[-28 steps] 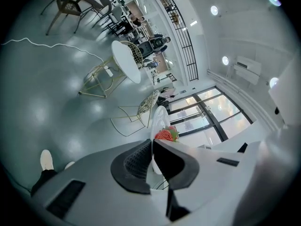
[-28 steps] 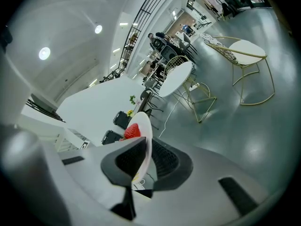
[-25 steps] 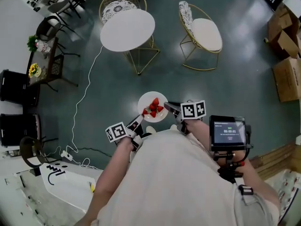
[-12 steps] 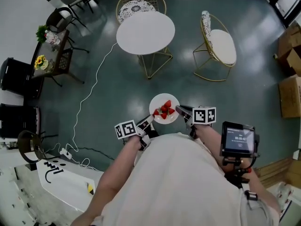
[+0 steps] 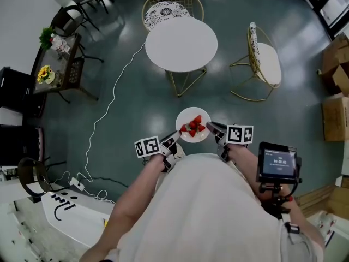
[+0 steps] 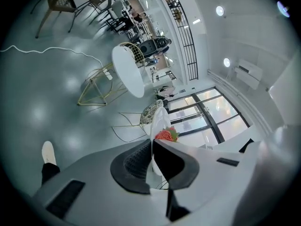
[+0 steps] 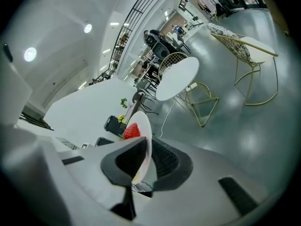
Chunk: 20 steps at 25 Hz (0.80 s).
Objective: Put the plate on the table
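A white plate [image 5: 191, 118] with several strawberries [image 5: 193, 126] is held in the air in front of the person, above the floor. My left gripper [image 5: 175, 137] is shut on the plate's left rim and my right gripper [image 5: 212, 127] is shut on its right rim. In the left gripper view the plate [image 6: 157, 121] stands edge-on between the jaws, with a strawberry [image 6: 165, 135] past them. The right gripper view shows the plate [image 7: 143, 135] clamped the same way. The round white table [image 5: 181, 44] on gold legs stands ahead, some way beyond the plate.
Two gold wire chairs stand by the table, one behind it [image 5: 170, 7] and one to its right [image 5: 265, 61]. A white cable [image 5: 103, 113] runs across the floor on the left. Cardboard boxes [image 5: 335, 108] sit at the right edge. A side table with flowers [image 5: 52, 70] is at far left.
The table and chairs have shifted lower and rightward in the head view, so the person has moved closer to the table. Both grippers keep their hold on the plate.
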{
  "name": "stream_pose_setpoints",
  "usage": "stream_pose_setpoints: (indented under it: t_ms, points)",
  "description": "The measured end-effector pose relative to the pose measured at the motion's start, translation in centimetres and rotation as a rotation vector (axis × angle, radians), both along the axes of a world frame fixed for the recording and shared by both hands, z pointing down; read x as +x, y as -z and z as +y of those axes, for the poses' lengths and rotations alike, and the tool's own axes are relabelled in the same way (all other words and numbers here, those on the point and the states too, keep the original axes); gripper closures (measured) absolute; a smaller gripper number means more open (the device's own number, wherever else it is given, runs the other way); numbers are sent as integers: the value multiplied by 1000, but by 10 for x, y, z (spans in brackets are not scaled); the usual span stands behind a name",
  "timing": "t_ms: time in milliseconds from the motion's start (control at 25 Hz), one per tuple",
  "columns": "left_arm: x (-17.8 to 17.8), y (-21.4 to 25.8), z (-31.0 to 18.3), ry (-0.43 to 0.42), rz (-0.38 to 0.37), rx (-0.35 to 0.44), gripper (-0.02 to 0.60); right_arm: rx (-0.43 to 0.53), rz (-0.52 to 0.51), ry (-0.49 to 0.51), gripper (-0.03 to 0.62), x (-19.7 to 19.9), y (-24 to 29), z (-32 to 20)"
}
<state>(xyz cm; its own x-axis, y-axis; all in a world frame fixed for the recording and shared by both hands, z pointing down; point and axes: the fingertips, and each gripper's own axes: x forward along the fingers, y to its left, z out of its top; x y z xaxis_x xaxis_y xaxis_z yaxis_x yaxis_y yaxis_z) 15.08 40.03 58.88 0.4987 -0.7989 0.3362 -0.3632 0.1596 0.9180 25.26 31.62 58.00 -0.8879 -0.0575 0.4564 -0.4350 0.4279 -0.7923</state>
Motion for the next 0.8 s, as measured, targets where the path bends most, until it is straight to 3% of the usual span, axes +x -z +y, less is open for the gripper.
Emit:
stream_pose_setpoints:
  t_ms: [360, 800]
  points:
    - [-101, 0, 5, 42, 18, 4, 569, 19, -6, 35, 550, -105, 2, 1]
    - [-160, -4, -8, 102, 26, 35, 569, 44, -4, 81, 551, -168, 0, -16]
